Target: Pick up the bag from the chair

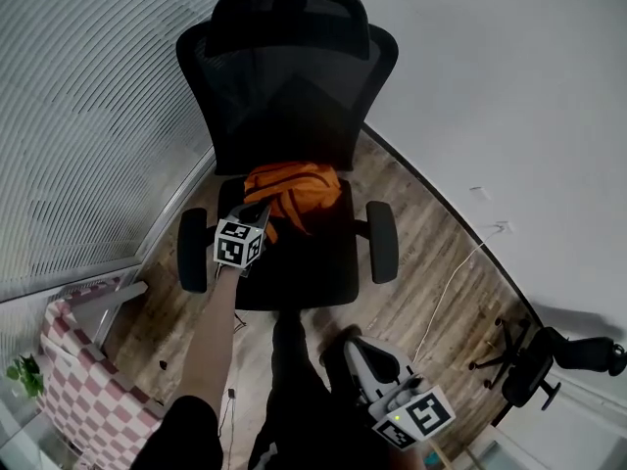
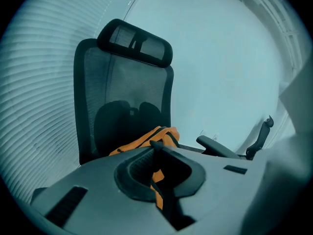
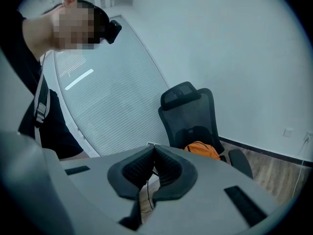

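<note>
An orange bag (image 1: 294, 192) with black straps lies at the back of the seat of a black mesh office chair (image 1: 284, 76). My left gripper (image 1: 259, 209) reaches over the seat's left side to the bag's near edge. In the left gripper view its jaws (image 2: 155, 147) are shut on an orange-and-black strap (image 2: 157, 182) of the bag (image 2: 164, 135), which runs down between the pads. My right gripper (image 1: 355, 349) hangs low, well away from the chair, near the person's legs. Its jaws (image 3: 153, 150) are shut with nothing between them, and the bag (image 3: 201, 150) shows far off.
The chair has two armrests (image 1: 193, 250) (image 1: 382, 241). Slatted blinds (image 1: 88, 116) run along the left and a white wall (image 1: 509, 86) along the right. A red-checked cloth (image 1: 78, 390) lies lower left. A white cable (image 1: 441, 297) crosses the wood floor, and another chair (image 1: 539, 360) stands at the right.
</note>
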Demonstrator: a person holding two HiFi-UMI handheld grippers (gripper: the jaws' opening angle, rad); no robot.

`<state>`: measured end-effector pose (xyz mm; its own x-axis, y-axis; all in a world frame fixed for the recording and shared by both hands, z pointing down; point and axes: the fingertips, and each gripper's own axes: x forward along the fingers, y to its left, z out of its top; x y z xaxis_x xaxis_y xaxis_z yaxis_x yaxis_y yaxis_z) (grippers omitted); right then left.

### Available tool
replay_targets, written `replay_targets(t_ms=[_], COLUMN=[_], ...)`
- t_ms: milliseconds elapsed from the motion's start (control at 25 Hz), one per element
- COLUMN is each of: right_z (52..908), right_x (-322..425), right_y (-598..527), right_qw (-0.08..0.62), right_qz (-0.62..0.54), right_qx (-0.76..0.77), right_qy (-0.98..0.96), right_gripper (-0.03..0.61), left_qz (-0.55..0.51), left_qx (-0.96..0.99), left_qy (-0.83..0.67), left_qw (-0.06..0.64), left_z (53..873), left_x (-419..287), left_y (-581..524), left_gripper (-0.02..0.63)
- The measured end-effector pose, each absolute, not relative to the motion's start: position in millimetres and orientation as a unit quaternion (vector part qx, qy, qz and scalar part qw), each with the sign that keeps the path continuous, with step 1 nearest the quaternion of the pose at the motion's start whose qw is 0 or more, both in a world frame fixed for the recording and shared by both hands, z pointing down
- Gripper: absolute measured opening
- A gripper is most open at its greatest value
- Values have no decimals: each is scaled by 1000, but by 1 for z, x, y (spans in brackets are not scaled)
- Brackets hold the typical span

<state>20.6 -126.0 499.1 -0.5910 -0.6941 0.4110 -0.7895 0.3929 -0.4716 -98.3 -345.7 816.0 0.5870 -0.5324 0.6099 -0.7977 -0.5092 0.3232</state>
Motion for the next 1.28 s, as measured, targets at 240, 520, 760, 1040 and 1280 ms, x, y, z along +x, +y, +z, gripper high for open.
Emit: replay_targets(t_ms=[240,520,760,1040,1280], right_z=[484,465,449,437,432], right_x=[27,43,60,68,77], right_y=[-125,-119,-111,-95,-79], right_qw=[61,46,24,-2,-19], right_qz=[307,288,274,260,255], right_qx=[455,470,481,488,491], right_qy=[-834,-833,-832,-833,-833], right_gripper=[18,18,18,18,18], left_qz=[210,187,156,138,126], left_qx=[852,872,876,883,896], left_qy=[-394,-372,-377,-379,-371], left_qw=[273,259,259,240,208], left_z=[784,740,702,657,613], left_x=[-86,-59,-52,-57,-49], left_y=[-346,-331,-318,-299,-269], left_gripper=[40,35,34,34,34])
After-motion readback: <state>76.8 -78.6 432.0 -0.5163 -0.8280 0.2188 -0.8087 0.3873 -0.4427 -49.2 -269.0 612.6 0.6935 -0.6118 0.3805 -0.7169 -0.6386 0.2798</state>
